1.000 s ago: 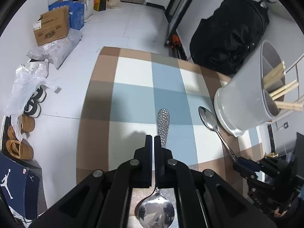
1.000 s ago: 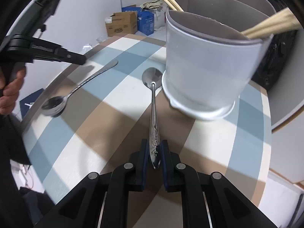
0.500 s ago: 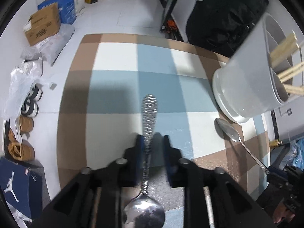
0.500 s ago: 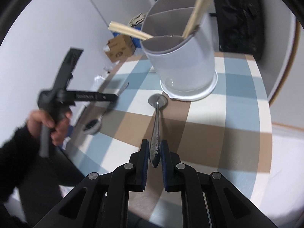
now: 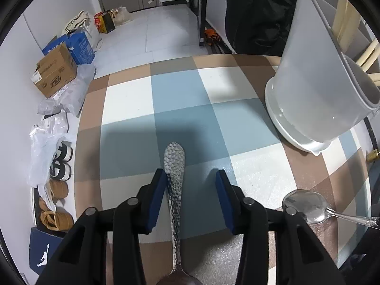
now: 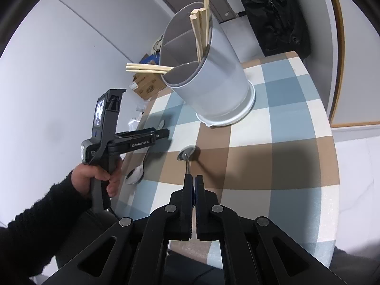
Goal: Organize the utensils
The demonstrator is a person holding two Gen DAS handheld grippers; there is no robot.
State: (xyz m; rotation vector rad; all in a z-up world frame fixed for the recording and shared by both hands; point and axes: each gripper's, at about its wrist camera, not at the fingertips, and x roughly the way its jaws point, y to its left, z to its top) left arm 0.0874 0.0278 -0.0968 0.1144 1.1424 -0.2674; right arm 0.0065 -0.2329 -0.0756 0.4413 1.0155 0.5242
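The right gripper's point(image 6: 192, 181) fingers are clamped flat together on the handle of a spoon point(image 6: 186, 155), its bowl lifted clear above the checked bench point(image 6: 280, 142). The left gripper's point(image 5: 190, 178) fingers have just been opening and stand apart astride the hammered-handle spoon point(image 5: 175, 166), which lies on the bench, one pad just beside it. Beyond stands the grey divided utensil holder point(image 6: 213, 90) with wooden chopsticks point(image 6: 201, 23) in it.

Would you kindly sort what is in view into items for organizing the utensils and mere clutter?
Job: hammered spoon, second spoon, utensil holder, chopsticks.
Clutter: cardboard box, shoes, black bag.
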